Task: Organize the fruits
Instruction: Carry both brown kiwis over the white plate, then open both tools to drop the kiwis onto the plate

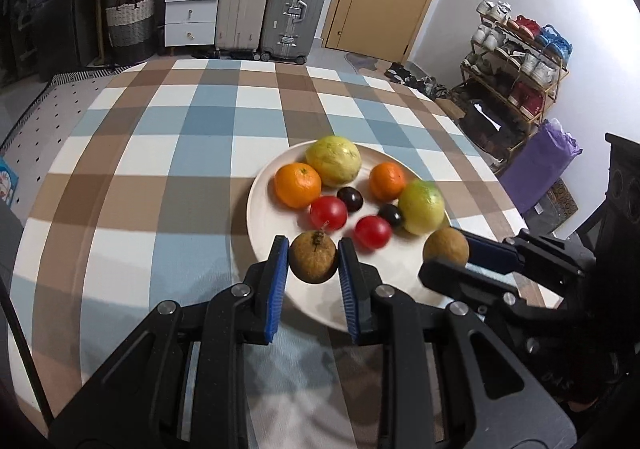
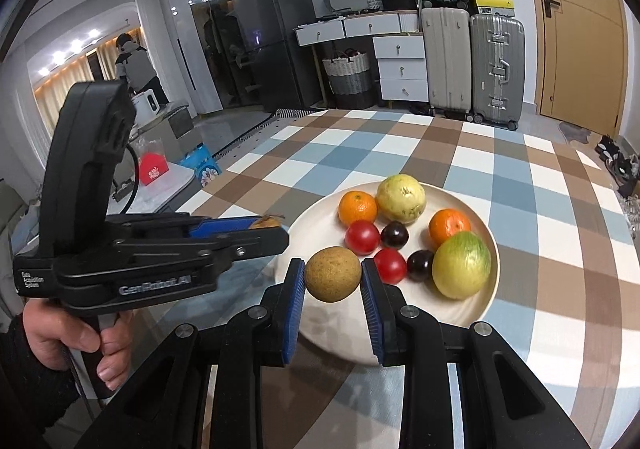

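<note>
A white plate (image 1: 264,185) on the checked tablecloth holds two oranges (image 1: 297,185), two yellow-green guavas (image 1: 333,160), two red tomatoes (image 1: 329,212) and two dark plums (image 1: 350,198). My left gripper (image 1: 314,255) is shut on a brown round fruit (image 1: 313,257) over the plate's near rim. My right gripper (image 2: 333,279) is shut on a second brown round fruit (image 2: 333,274) over the plate's near edge (image 2: 344,345); it also shows in the left wrist view (image 1: 446,249). The left gripper shows in the right wrist view (image 2: 256,227) at the left, beside the plate.
The checked tablecloth (image 1: 160,153) spreads left of and behind the plate. Suitcases (image 1: 296,9), white drawers (image 1: 192,9) and a door stand beyond the table. A shoe rack (image 1: 516,61) stands at the right. A person stands far off in the right wrist view (image 2: 134,65).
</note>
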{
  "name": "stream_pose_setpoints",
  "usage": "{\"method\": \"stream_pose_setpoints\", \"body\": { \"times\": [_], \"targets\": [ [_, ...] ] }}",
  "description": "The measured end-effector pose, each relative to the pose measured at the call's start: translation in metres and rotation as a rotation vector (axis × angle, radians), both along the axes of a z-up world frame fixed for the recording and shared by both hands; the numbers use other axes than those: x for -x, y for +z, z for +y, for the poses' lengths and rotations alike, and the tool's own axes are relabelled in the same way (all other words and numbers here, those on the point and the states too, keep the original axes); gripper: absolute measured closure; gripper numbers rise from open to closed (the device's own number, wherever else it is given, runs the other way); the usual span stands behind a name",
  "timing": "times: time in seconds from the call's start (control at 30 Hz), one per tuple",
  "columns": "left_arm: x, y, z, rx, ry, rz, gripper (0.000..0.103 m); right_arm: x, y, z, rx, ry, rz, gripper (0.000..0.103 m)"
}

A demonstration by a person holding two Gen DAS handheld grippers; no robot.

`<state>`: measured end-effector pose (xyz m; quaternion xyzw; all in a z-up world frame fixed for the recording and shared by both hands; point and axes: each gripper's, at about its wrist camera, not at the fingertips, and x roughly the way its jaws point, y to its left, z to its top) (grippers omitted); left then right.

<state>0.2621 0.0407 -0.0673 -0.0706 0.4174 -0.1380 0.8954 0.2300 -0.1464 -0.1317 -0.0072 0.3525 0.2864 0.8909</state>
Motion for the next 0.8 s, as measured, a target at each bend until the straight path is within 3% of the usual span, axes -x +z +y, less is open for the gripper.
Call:
{"method": "stream_pose_setpoints", "body": {
  "times": [0.53,0.8],
  "targets": [
    [-0.053,-0.027,0.0,-0.003,0.021,0.067,0.081,-0.033,-0.021,0.016,0.061,0.023,0.033,0.075],
    [-0.069,-0.036,0.003,0.031,0.022,0.087,0.081,-0.046,-0.031,0.016,0.045,0.006,0.07,0.074]
  ]
}}
